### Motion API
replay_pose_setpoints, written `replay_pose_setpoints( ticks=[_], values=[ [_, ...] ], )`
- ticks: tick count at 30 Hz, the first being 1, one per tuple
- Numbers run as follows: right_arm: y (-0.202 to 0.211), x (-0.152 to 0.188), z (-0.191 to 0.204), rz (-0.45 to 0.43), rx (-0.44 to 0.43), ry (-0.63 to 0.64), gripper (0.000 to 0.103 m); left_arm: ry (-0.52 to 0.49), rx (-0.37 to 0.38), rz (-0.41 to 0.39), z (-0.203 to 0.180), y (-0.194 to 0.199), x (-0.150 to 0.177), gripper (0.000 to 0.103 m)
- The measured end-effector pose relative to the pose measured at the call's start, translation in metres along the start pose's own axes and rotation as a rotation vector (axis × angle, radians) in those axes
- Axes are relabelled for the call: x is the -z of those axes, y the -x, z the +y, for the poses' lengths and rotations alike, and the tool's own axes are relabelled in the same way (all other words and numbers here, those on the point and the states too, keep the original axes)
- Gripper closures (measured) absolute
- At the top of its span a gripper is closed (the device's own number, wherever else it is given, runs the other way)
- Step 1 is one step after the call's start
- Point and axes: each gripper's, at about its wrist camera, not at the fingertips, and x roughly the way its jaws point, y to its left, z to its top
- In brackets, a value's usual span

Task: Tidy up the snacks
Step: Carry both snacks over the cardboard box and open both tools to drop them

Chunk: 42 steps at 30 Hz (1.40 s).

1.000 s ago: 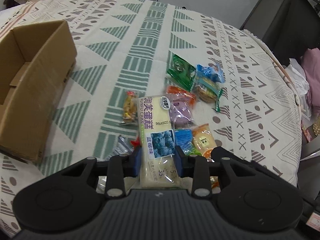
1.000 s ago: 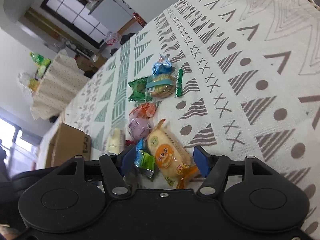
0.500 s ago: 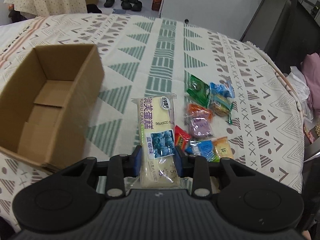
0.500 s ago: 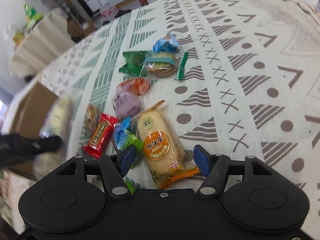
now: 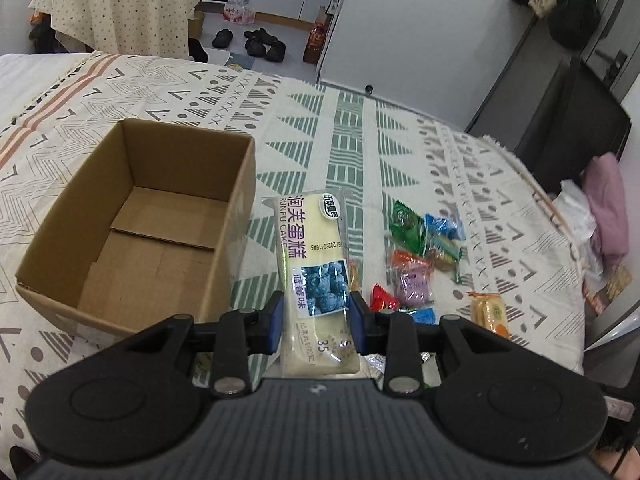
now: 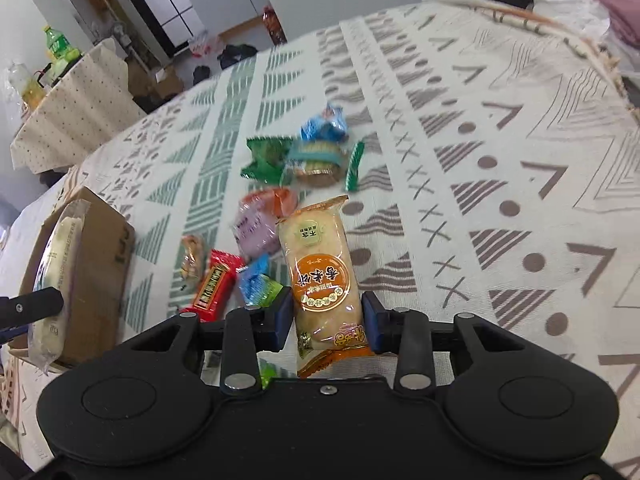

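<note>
**Inspector:** Cardboard box [image 5: 132,236], open-topped and holding nothing that shows, sits on the patterned bed cover [image 5: 352,148]. It looks like the bin for the snacks. The left hand-held gripper [image 5: 316,316] is clamped on the cake pack [image 5: 312,264] by its lower end, so the long pack stands clear ahead of the jaws, off the cover, just right of the box wall.

**Assistant:** And the right one?

**Inspector:** The right hand-held gripper [image 6: 326,320] has just been closing. Its pads now press both sides of the rice cracker [image 6: 320,268], gripped near the tail, with the rest of it raised over the heap. Holding by one end probably leaves the body free to drop into the box.

**Assistant:** What differs from a second ago?

**Inspector:** Then the cake pack hung over the snack pile and the box lay far left, edge-on. Now the box interior faces the left camera. The cracker lay flat between wide jaws; now it is pinched. The remaining packets [image 6: 280,184] stay clustered on the cover.
</note>
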Motion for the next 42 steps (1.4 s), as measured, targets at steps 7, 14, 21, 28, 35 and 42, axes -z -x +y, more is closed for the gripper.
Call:
replay_pose_setpoints(
  ticks=[7,14,21,28,35,42],
  values=[
    [0.034,-0.006,0.018,-0.085,0.032,-0.012,0.067,0.011,0.037,-0.039,0.016,0.015,-0.006,0.071],
    [0.059,-0.011,0.041,-0.148,0.008,-0.061,0.067,0.05,0.057,-0.061,0.036,0.027,-0.01,0.071],
    [0.071,-0.007,0.075,-0.173,-0.023,-0.041,0.067,0.105,0.066,-0.081,0.058,0.038,-0.017,0.071],
    [0.074,-0.004,0.106,-0.175,-0.059,-0.015,0.067,0.139,0.06,-0.094,0.074,0.044,-0.022,0.071],
    [0.073,-0.001,0.136,-0.178,-0.097,0.01,0.067,0.177,0.052,-0.084,0.094,0.044,-0.027,0.071],
    [0.063,0.0,0.162,-0.173,-0.123,0.039,0.067,0.221,0.036,-0.084,0.11,0.043,-0.03,0.071]
  ],
)
